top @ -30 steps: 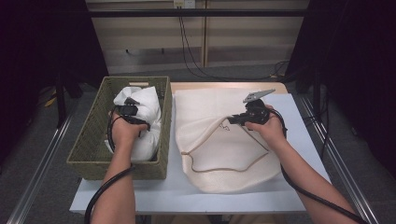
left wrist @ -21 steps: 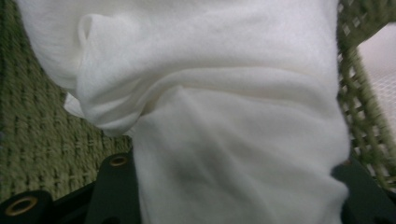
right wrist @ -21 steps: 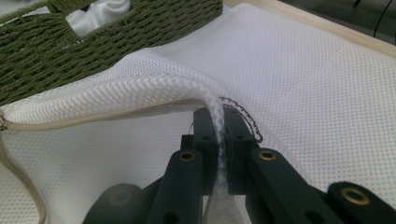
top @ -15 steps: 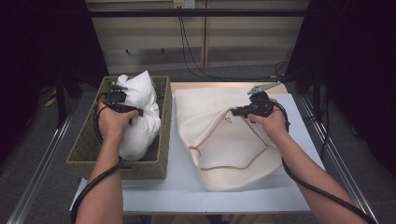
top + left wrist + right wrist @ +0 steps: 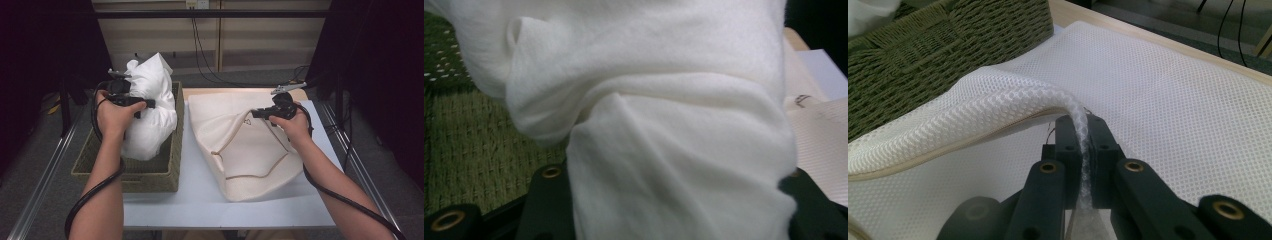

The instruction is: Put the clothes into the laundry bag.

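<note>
Left tool (image 5: 134, 101) clamped on a bunched white cloth (image 5: 150, 107), held above the green woven basket (image 5: 150, 172) at the table's (image 5: 200, 205) left; right tool (image 5: 1082, 150) pressed together on the rim of the white mesh bag (image 5: 240, 145), propping its mouth up beside the basket. Likely trouble: thin mesh sliding out of the pinch and the mouth collapsing. Equally possible: hanging cloth snagging the basket wall or missing the opening.

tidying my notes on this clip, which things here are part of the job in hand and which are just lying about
Part of the job:
- white garment, held by left gripper
- mesh laundry bag, edge pinched by right gripper
- wicker basket

Just about:
- cables behind the table
</note>
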The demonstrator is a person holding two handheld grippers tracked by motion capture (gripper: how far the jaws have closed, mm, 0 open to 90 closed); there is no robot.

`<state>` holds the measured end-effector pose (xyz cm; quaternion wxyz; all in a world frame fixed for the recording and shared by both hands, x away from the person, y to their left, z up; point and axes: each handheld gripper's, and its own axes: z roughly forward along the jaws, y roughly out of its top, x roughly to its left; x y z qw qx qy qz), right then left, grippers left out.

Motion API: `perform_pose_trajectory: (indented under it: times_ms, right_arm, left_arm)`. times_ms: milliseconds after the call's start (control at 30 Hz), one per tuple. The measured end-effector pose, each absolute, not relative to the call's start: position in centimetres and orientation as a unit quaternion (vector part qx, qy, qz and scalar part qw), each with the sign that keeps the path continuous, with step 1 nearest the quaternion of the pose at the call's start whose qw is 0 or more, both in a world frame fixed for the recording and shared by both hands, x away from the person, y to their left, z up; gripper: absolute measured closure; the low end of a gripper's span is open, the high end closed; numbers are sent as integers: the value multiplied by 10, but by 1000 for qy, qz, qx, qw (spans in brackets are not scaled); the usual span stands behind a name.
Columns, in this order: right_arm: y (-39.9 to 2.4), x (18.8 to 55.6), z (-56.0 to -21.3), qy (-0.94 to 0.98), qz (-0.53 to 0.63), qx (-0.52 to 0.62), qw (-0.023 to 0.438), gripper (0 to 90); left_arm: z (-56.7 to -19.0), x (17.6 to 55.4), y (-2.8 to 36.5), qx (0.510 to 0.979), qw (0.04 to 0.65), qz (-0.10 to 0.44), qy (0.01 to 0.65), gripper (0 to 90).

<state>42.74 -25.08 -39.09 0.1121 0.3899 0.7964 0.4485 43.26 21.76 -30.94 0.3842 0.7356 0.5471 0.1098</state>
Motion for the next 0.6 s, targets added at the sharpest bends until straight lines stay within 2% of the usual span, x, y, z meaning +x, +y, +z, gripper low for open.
perform_pose_trajectory:
  times_ms: [300,600]
  right_arm:
    - [-250,434,-390,795,444,398,116,866]
    - [-247,441,-389,791,442,406,118,868]
  left_arm:
    - [-284,426,203,746,415,92,512,465]
    - [-272,418,171,770,439,46,461,465]
